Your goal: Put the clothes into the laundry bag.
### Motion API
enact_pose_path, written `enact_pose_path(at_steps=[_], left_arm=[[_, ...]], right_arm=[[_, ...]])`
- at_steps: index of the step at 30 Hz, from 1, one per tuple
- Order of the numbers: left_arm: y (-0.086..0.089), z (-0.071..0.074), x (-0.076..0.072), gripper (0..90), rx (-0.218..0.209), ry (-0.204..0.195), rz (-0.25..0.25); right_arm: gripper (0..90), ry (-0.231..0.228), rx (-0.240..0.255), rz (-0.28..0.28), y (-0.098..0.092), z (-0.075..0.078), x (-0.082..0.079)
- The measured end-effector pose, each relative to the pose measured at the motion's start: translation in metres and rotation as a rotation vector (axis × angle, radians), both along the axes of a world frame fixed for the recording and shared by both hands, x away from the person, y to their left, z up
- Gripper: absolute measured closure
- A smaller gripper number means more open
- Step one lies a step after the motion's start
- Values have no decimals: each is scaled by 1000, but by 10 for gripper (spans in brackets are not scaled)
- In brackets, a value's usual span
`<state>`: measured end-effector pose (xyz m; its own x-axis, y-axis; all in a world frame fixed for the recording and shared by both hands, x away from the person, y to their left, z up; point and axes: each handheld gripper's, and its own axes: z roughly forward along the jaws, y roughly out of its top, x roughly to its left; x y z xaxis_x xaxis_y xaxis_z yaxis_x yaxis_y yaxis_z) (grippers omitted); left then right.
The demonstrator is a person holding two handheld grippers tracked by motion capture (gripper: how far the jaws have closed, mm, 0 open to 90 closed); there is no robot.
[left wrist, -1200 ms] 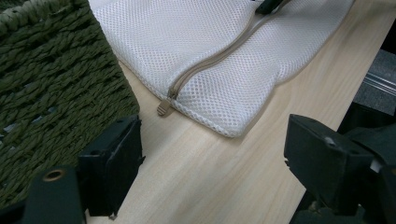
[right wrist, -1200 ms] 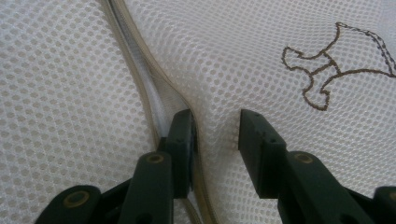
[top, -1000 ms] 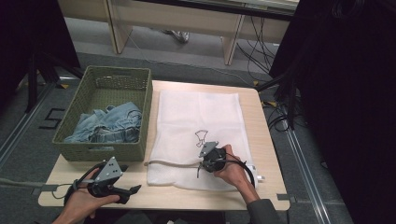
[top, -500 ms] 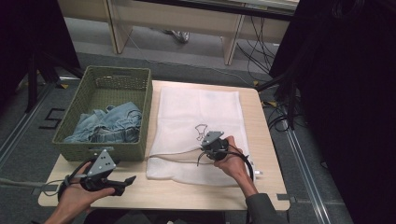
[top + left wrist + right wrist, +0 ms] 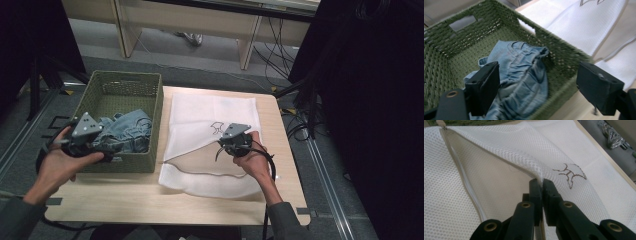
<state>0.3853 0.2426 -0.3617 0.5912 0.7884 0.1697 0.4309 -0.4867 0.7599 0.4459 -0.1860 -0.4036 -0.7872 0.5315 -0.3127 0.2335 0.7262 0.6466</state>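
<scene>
A white mesh laundry bag (image 5: 210,112) with a small brown drawing lies flat on the wooden table. My right gripper (image 5: 231,143) is shut on the upper edge of the bag's zippered opening (image 5: 537,176) and holds it raised, so the mouth gapes and the inside (image 5: 499,185) shows. A green woven basket (image 5: 152,107) stands to the left with blue jeans (image 5: 127,132) crumpled in it. My left gripper (image 5: 102,152) hovers open over the basket's near side, its jaws wide on either side of the jeans (image 5: 524,75) and not touching them.
The wooden table (image 5: 125,200) has bare room in front of the basket and the bag. Cables (image 5: 295,125) lie on the floor to the right, beside a dark curtain. A desk frame (image 5: 245,50) stands behind the table.
My left gripper has gone from the table's near left corner up and forward over the basket. My right gripper has lifted the bag's opening edge higher and farther back.
</scene>
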Motion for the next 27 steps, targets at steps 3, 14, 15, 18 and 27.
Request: enact_pose_path(at_steps=[3, 14, 15, 18, 27], left_arm=[[6, -3, 23, 165, -4, 26, -18], [6, -38, 77, 159, 40, 165, -59], [6, -40, 81, 156, 46, 164, -72], [5, -44, 92, 154, 73, 198, -86], [-8, -66, 113, 153, 161, 251, -152]], right_arm=[[871, 18, 16, -3, 0, 7, 4], [870, 30, 26, -7, -3, 17, 10], [870, 40, 29, -16, -2, 16, 9], [870, 31, 29, -11, 1, 13, 9], [869, 26, 26, -11, 2, 10, 11]])
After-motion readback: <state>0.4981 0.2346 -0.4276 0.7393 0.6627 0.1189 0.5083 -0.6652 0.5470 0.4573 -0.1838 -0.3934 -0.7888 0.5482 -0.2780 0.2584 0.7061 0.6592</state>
